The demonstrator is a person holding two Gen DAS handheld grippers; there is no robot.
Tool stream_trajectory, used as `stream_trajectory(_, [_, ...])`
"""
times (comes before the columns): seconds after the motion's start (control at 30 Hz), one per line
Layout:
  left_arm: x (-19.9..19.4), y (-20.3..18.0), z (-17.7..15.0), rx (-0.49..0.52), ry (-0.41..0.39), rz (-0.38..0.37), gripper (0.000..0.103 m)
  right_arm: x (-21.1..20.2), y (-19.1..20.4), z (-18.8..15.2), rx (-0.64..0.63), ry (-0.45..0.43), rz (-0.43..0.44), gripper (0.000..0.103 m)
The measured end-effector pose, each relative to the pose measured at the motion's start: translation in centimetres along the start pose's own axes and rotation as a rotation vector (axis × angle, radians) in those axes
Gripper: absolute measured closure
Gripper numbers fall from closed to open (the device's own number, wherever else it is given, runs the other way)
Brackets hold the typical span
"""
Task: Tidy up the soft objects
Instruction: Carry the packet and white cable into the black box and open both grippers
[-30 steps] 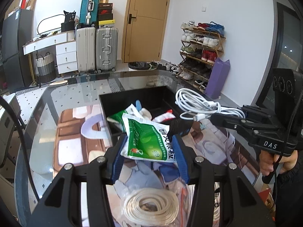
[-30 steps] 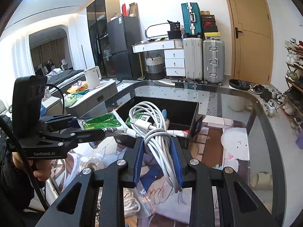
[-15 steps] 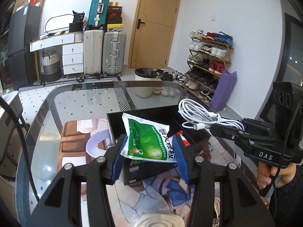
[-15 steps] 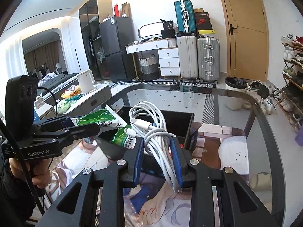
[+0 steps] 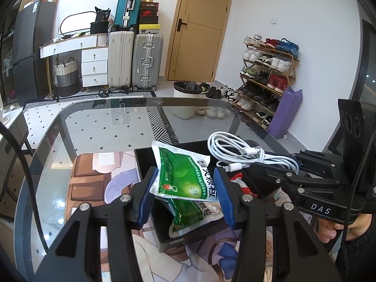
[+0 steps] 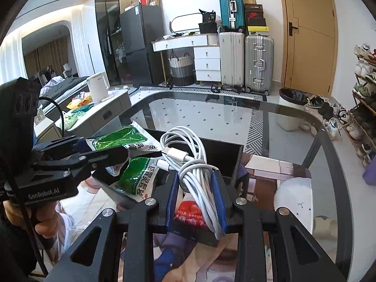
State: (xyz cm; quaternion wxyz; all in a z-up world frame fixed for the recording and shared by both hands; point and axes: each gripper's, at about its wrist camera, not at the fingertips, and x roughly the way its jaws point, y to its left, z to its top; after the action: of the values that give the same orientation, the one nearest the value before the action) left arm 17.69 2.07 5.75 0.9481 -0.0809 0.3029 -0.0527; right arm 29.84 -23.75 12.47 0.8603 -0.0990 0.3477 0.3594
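While both grippers hover above a black box (image 5: 145, 162), each one holds something soft. The left gripper (image 5: 185, 192) is clamped on a green and white packet (image 5: 182, 176), which sits between its blue pads (image 5: 146, 198) and tilts up and away over the box's near half. A second green packet (image 5: 192, 213) lies directly beneath it inside the box, sagging toward the near wall. The right gripper (image 6: 196, 195) is closed around a bundle of white cable (image 6: 188, 157); its wrapped waist is pinched between the fingers, its loops fan out forward above the box, and a loose tail hangs down toward the camera. Under that cable, a red and white packet (image 6: 190, 213) lies in the box. In the left wrist view the two grippers are near each other, the cable just to the right of the held packet. The box rests on a printed mat (image 5: 94, 178) on a glass table (image 6: 235, 115). Beyond the table stand suitcases (image 5: 134, 61), a white drawer unit (image 5: 94, 65), a wooden door (image 5: 202, 28) and a shoe rack (image 5: 265, 70).
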Motion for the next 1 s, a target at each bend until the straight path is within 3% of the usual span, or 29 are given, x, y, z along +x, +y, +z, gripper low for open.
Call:
stream_trajectory(0.43, [2.8,-1.1,-0.6,0.090,0.047,0.057,0.055,5.1,0.5,1.0,-0.056,0.067,-0.007,0.074])
stream_trajectory(1.0, [1.7,-2.4,-1.9,0.167,0.084,0.034,0.056,4.2,1.3,-0.2,-0.023,0.106,0.020,0.074])
